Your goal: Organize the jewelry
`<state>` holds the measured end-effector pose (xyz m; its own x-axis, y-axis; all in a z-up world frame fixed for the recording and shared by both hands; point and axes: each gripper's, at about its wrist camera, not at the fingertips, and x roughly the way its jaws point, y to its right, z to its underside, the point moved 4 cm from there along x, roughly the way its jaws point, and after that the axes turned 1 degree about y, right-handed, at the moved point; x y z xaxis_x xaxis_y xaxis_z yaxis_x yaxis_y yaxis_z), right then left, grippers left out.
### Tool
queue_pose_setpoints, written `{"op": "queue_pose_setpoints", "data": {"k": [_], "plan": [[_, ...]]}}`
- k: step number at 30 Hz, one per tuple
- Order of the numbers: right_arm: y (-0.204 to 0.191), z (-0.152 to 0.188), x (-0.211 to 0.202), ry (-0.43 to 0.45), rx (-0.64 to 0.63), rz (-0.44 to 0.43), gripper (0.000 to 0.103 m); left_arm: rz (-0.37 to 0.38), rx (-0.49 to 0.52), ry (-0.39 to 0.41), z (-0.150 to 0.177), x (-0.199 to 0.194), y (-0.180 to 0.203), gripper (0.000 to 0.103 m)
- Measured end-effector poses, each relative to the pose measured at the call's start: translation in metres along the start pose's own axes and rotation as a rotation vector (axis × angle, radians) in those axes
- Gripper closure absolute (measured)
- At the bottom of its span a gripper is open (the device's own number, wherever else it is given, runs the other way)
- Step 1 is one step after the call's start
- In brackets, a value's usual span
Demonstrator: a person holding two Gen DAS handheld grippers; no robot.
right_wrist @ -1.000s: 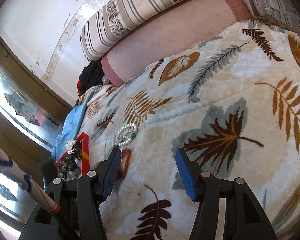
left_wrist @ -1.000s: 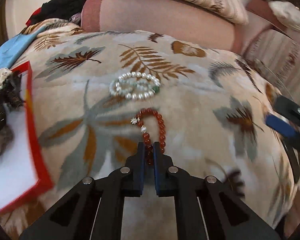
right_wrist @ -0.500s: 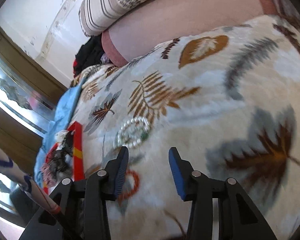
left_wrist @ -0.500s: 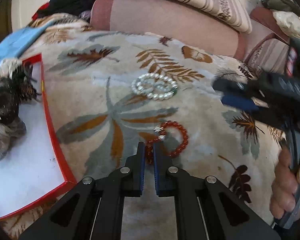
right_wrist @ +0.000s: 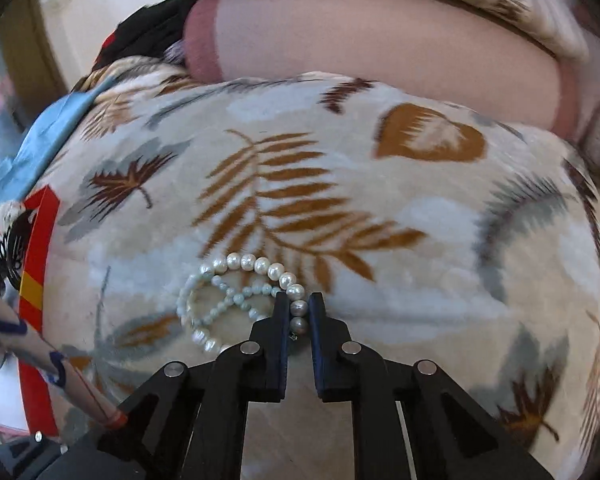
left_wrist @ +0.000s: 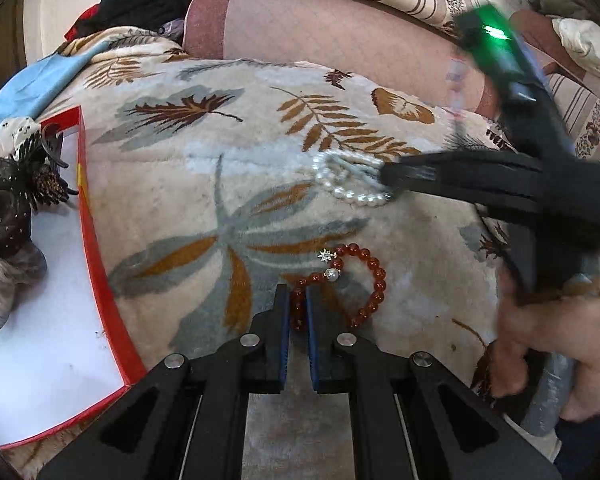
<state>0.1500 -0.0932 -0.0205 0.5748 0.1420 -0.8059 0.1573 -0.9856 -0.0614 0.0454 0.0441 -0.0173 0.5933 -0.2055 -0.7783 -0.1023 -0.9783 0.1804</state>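
**Both grippers closed on bracelets on the leaf-print blanket**

Hidden or unclear items. The right gripper (left_wrist: 392,184) is motion-blurred in the left wrist view, and it covers the right end of the pearl bracelet (left_wrist: 352,184). In the right wrist view the beads nearest the camera pass behind the gripper body and cannot be followed. The red-rimmed box (left_wrist: 96,264) is cut off by the frame edge at lower left. The dark hair accessories (left_wrist: 24,184) in its far corner overlap one another, so single items are hard to separate. The person's right hand (left_wrist: 548,344) is partly out of frame.

Left gripper (left_wrist: 298,308). Its jaws stand nearly together, clamped on the near end of the red bead bracelet (left_wrist: 364,280). The loop lies flat on the blanket (left_wrist: 260,128), its long axis running from the jaws away and to the right. A small silver star charm (left_wrist: 326,255) and a pearl bead sit on its far left side. The red bead bracelet is right of the box and nearer the camera than the pearl bracelet.

Right gripper (right_wrist: 299,312). Its jaws are pinched on two grey pearls at the right end of the pearl bracelet (right_wrist: 236,296). The strands lie coiled, extending left from the jaws toward the box (right_wrist: 40,224). Smaller pale green beads cross inside the pearl loop.
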Motion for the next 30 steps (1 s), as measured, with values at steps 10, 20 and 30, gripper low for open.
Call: {"op": "queue_pose_setpoints", "data": {"k": [10,20,30], "plan": [[0.058,0.057,-0.132,0.229,0.191,-0.26,0.093,0.017,0.032,0.025,0.0,-0.001,0.012,0.095],[0.068,0.061,-0.154,0.34,0.284,-0.534,0.093,0.03,0.073,0.058,-0.001,-0.006,0.021,0.095],[0.074,0.061,-0.127,0.262,0.256,-0.335,0.093,0.035,0.061,0.04,-0.002,-0.002,0.018,0.095]]}}
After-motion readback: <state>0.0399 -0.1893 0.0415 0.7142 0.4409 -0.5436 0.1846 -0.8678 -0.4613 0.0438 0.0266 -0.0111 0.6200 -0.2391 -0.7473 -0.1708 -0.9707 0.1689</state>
